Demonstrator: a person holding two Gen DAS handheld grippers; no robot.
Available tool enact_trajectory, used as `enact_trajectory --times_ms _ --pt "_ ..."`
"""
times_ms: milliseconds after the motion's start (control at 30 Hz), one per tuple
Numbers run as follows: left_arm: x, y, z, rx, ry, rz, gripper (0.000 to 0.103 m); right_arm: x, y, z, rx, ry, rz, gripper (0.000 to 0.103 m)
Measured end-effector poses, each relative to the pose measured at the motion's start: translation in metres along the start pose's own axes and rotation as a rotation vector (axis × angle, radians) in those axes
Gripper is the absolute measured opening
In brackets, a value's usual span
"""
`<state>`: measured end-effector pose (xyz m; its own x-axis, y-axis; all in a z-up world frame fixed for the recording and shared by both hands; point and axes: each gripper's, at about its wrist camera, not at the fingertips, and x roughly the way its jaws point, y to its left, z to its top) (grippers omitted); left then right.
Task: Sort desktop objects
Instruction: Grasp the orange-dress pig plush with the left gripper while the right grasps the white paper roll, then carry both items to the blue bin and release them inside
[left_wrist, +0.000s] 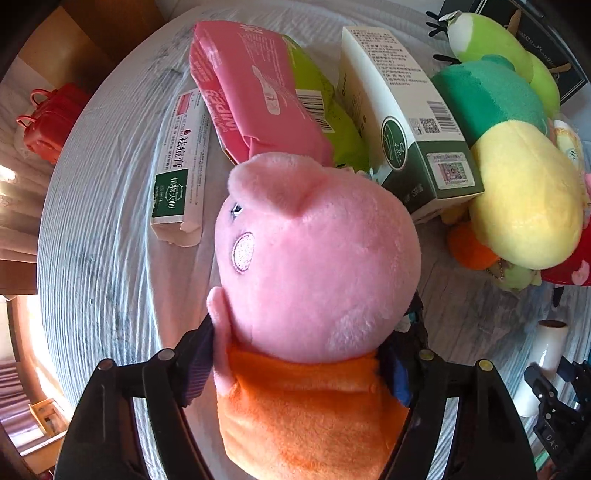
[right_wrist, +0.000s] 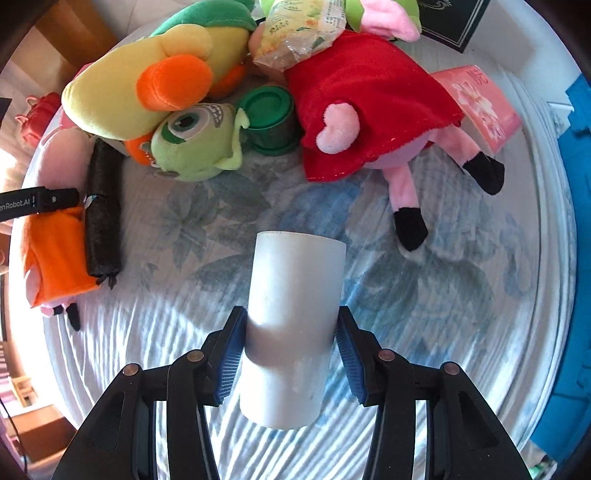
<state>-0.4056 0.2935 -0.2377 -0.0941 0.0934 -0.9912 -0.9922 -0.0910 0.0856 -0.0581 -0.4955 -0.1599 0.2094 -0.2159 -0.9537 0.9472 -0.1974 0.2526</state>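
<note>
Covering the round table, a pale floral cloth (right_wrist: 207, 229) is bearing a far toy pile while the left gripper (left_wrist: 303, 354) is straddling a pink pig plush (left_wrist: 317, 266) with wide jaws, grip unclear, and the right gripper (right_wrist: 290, 354) is clamping a white tube (right_wrist: 295, 317) near centre, sorting seemingly midway.

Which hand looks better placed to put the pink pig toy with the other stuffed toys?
Left, probably. The left gripper already has the pink pig toy between its fingers, and the pile of stuffed toys lies just beside it. The right gripper is busy holding a white tube.
</note>
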Motion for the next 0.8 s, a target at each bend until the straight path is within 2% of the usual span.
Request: enact_trajectory --times_ms 67,133,300,433,600,767,800 --pt "0.004 0.002 0.002 0.006 -0.005 -0.002 0.075 0.003 -0.005 0.003 0.017 0.002 -0.02 0.048" --pt "0.001 0.005 0.002 0.021 -0.031 -0.014 0.07 0.008 -0.009 0.006 0.022 0.012 -0.036 0.048" --pt "-0.014 0.017 -0.003 0.031 -0.087 -0.052 0.063 0.016 -0.014 0.013 0.044 0.029 -0.036 0.048" --pt "-0.041 0.026 -0.015 0.037 -0.19 -0.056 0.062 0.008 -0.011 0.011 0.032 0.002 -0.058 0.047" --pt "-0.101 0.032 -0.046 0.062 -0.394 -0.097 0.062 -0.047 -0.007 0.0 0.023 -0.143 -0.005 0.047" --pt "-0.169 0.013 -0.068 0.135 -0.581 -0.129 0.062 -0.133 -0.008 -0.023 0.045 -0.381 -0.046 0.047" --pt "-0.183 0.007 -0.075 0.149 -0.613 -0.141 0.062 -0.147 0.009 -0.033 0.053 -0.427 -0.055 0.047"
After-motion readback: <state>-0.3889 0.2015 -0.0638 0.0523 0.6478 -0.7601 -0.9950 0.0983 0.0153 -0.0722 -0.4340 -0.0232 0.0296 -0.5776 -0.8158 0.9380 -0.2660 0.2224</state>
